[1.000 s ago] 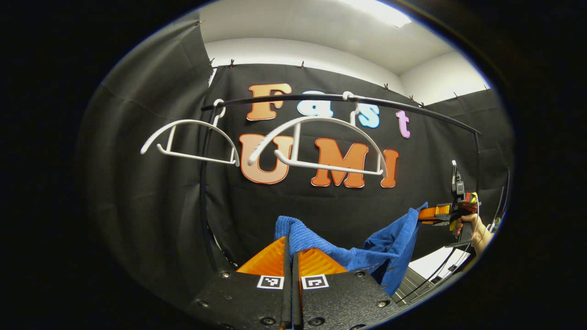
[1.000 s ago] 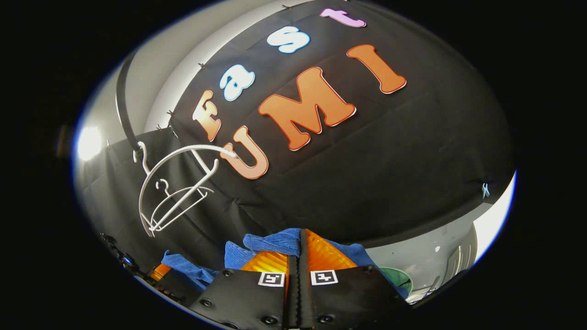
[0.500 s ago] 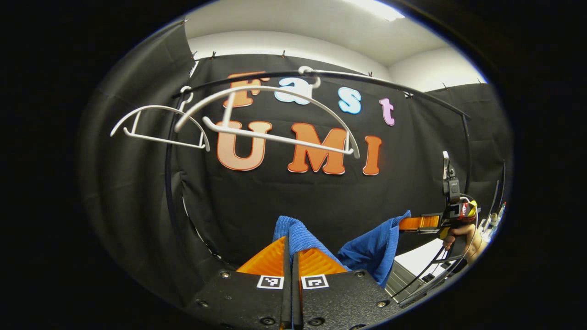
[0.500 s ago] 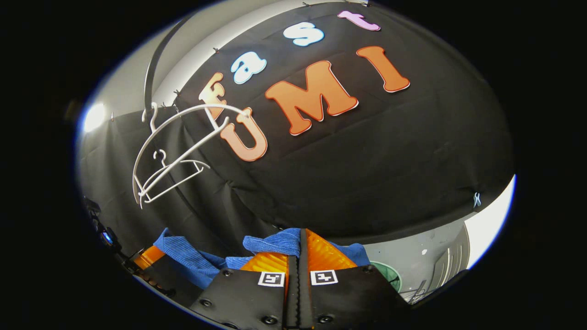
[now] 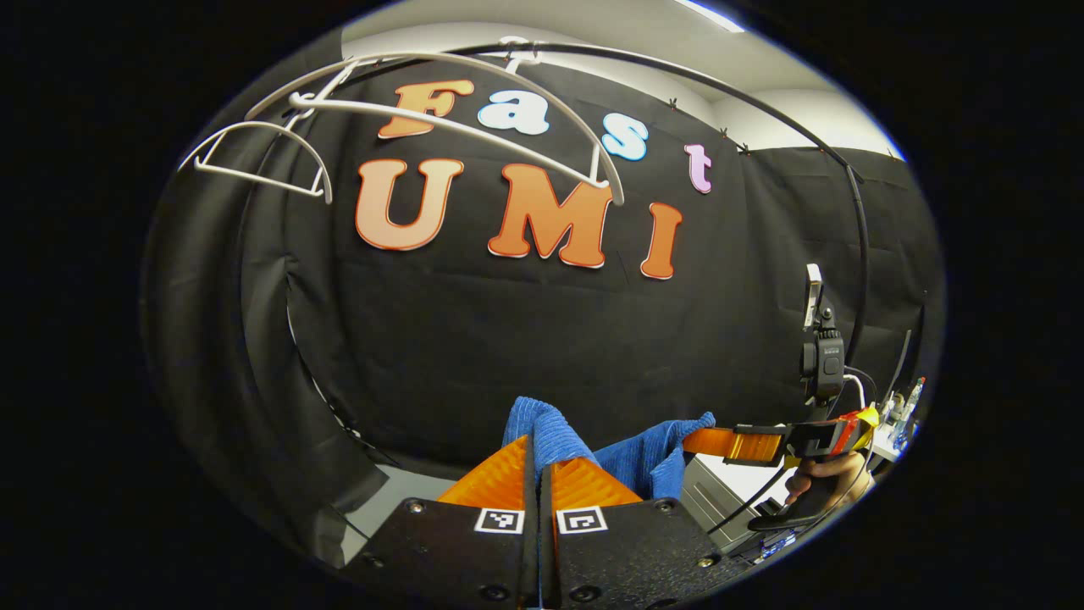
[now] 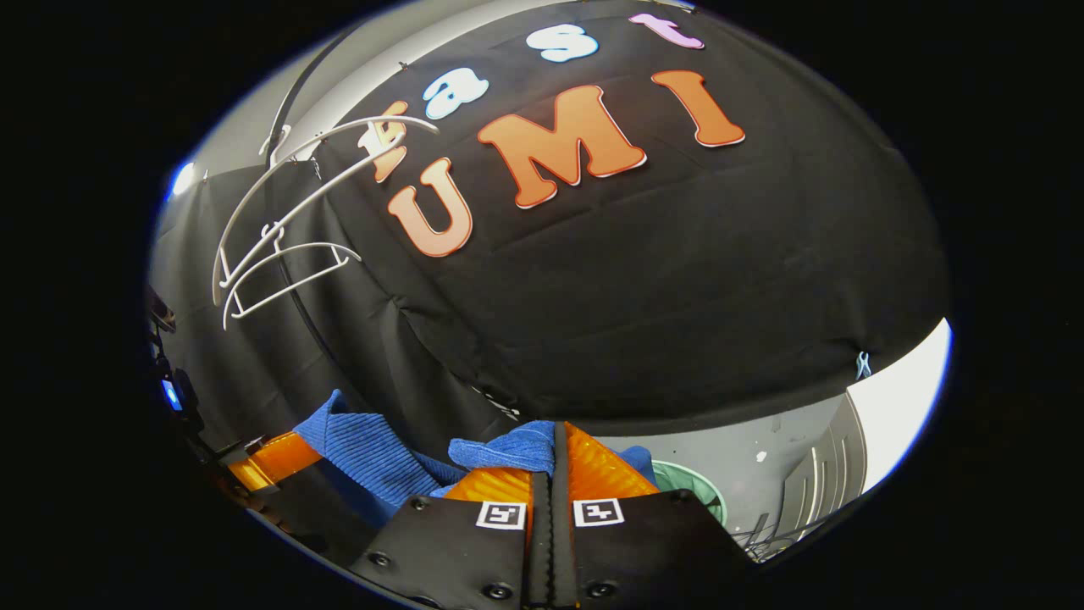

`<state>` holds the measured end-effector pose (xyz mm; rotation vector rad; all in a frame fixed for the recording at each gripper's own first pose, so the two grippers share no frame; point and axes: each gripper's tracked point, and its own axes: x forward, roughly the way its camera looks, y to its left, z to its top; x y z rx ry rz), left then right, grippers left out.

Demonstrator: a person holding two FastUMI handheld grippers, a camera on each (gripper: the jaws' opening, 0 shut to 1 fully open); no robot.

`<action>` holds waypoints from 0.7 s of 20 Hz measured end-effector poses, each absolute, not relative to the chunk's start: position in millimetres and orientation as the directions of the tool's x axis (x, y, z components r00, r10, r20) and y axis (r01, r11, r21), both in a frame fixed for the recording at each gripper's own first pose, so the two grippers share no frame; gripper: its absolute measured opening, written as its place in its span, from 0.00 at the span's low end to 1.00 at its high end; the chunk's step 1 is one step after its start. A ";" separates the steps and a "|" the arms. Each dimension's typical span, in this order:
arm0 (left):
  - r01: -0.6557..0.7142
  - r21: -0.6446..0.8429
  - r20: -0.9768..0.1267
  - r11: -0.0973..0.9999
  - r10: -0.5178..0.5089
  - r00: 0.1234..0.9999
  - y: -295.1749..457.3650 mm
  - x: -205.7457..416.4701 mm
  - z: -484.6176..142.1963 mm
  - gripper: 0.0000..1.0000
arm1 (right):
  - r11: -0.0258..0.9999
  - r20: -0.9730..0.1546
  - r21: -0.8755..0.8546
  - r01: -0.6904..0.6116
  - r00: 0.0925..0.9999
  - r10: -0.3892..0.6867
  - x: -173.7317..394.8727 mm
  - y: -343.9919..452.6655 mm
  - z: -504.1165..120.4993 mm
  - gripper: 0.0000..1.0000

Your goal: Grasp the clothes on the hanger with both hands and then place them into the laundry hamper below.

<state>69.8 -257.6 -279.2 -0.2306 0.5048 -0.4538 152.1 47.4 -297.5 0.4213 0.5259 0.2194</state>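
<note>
A blue ribbed garment [image 5: 631,453] hangs slack between my two grippers, off the hangers. My left gripper [image 5: 536,470] is shut on one end of it, with blue cloth bulging over the orange fingers. In the left gripper view the right gripper [image 5: 707,440] pinches the other end, a hand [image 5: 826,474] holding it. In the right gripper view my right gripper [image 6: 555,462] is shut on the garment [image 6: 500,449], which runs left to the other gripper's orange fingers [image 6: 275,456]. A green hamper rim [image 6: 690,483] peeks out low to the right.
Two bare white hangers [image 5: 440,110] hang from a black curved rail [image 5: 762,110] high up; they show at upper left in the right gripper view too [image 6: 288,220]. Grey floor [image 6: 762,449] and a wire rack [image 6: 804,500] lie to the right.
Both grippers have sunk with the garment: the hangers and rail have slid up in both views. The garment sags more and the grippers look closer together. More of the green hamper rim shows.
</note>
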 end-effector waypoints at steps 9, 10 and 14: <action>0.336 -0.349 -0.527 0.875 -0.479 0.702 -294.5 57.8 -385.2 0.01 | 0.921 -0.532 0.390 -0.009 0.814 0.233 141.8 36.0 -408.5 0.08; 0.325 -0.352 -0.546 0.878 -0.474 0.690 -296.8 54.8 -400.5 0.01 | 0.931 -0.550 0.365 -0.003 0.806 0.218 140.2 34.9 -423.9 0.07; 0.290 -0.346 -0.641 0.892 -0.451 0.621 -301.2 33.8 -473.8 0.01 | 0.958 -0.643 0.285 0.023 0.746 0.173 135.1 35.7 -493.2 0.07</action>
